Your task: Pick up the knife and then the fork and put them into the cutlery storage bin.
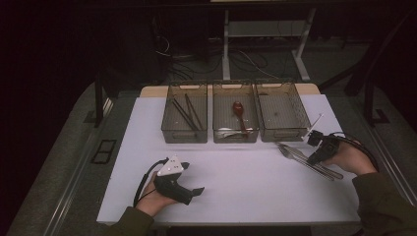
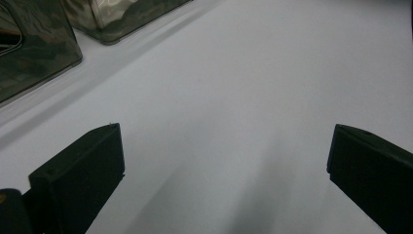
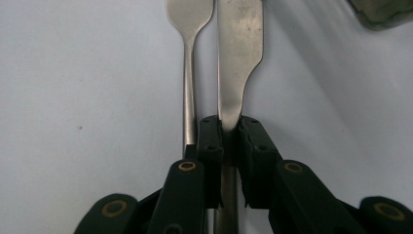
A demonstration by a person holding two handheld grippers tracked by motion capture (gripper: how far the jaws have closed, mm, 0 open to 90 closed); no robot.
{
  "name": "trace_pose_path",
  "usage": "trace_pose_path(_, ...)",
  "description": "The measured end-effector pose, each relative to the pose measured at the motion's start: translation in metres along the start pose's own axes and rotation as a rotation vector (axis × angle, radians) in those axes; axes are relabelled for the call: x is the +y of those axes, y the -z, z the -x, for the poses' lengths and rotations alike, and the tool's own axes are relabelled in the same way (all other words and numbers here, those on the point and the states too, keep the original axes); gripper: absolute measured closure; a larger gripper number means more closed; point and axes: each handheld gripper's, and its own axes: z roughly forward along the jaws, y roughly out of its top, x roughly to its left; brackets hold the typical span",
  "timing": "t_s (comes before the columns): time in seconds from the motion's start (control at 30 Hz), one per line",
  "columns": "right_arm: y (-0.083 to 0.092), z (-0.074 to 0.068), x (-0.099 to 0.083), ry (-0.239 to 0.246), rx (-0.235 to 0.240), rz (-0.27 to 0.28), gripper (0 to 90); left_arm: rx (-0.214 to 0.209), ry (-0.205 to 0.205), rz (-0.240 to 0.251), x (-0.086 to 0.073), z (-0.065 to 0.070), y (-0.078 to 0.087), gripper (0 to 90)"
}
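A metal knife (image 3: 238, 58) and a metal fork (image 3: 189, 73) lie side by side on the white table top (image 1: 246, 172). My right gripper (image 3: 230, 122) is shut on the knife's handle, with the fork just outside its left jaw. From above, that gripper (image 1: 314, 158) sits at the right of the table, and the knife (image 1: 297, 153) and fork (image 1: 284, 150) point toward the bins. My left gripper (image 1: 196, 191) rests low near the front edge. Its jaws stand wide apart in the left gripper view (image 2: 224, 161), with bare table between them.
Three clear bins stand in a row at the back. The left bin (image 1: 184, 137) holds dark chopsticks (image 1: 187, 113), the middle bin (image 1: 235, 137) a reddish spoon (image 1: 239, 110), and the right bin (image 1: 282, 135) looks bare. A thin white stick (image 1: 314, 123) lies beside the right bin.
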Motion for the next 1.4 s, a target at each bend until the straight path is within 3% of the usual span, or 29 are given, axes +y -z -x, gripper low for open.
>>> trace_pose_path(0.63, 0.032, -0.001, -0.038, -0.018, 0.035, 0.291, 79.9, 0.0, -0.001, 0.003, 0.0, 0.001, 0.0, 0.0)
trace_pose_path(1.07, 0.037, 0.007, -0.054, -0.145, 0.069, 0.503, 79.9, -0.002, -0.005, 0.007, 0.001, 0.0, 0.001, 0.0)
trace_pose_path(1.4, 0.037, 0.014, -0.06, -0.219, 0.091, 0.616, 80.0, -0.007, -0.005, 0.006, 0.001, 0.0, 0.001, 0.0)
